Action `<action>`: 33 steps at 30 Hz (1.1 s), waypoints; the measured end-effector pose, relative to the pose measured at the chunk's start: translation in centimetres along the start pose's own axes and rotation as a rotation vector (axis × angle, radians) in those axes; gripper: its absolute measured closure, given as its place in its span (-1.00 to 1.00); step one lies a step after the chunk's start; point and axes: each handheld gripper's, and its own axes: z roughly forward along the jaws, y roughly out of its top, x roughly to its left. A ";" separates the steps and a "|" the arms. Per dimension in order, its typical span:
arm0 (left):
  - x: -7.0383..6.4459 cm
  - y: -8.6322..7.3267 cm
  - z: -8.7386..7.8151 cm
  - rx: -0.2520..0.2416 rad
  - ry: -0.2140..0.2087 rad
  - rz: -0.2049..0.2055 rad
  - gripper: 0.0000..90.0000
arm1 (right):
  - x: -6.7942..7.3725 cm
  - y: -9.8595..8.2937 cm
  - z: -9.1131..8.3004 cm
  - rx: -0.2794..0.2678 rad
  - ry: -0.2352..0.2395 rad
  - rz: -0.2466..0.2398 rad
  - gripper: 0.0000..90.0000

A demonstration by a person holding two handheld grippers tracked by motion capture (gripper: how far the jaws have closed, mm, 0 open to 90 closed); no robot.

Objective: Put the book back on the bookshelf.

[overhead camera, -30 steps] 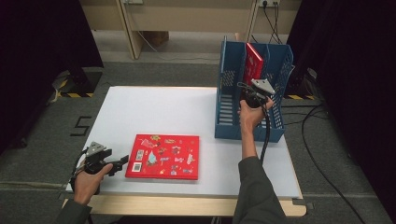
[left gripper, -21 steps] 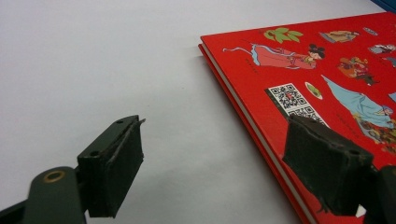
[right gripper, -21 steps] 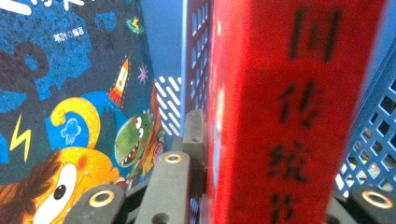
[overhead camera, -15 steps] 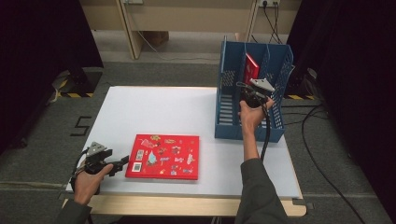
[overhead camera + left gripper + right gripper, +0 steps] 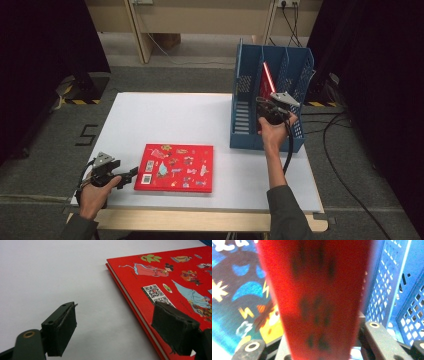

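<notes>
white rectangular table [image 5: 200,120] carries everything. flat red hardcover picture book [image 5: 176,167] lies on the table's near side, left of centre. left gripper [image 5: 129,175] sits at the near left corner, just left of that book; in the left gripper view one jaw stands over the bare table, the other over the book's near corner [image 5: 160,297]. blue perforated plastic file rack [image 5: 295,75] stands on the table's far right edge. upright red book [image 5: 266,82] stands in the rack's middle compartment. right gripper [image 5: 265,107] is at the rack's near open side, jaws on either side of that book's spine [image 5: 317,302].
</notes>
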 end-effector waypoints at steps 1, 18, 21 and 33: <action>0.0 0.0 0.0 -0.001 0.000 0.000 -0.58 | 0.0 -0.1 -0.2 -0.001 0.006 -0.002 0.43; 0.0 0.0 0.0 -0.005 -0.002 -0.010 -0.58 | -0.8 -2.5 -4.9 -0.003 0.109 -0.065 0.40; 0.1 0.0 -0.1 -0.006 -0.007 -0.018 -0.58 | -1.0 -2.6 -4.6 0.001 0.120 -0.073 0.51; 0.0 0.0 0.0 -0.010 -0.028 -0.024 -0.58 | -0.4 -0.9 -0.5 0.017 0.093 -0.081 0.48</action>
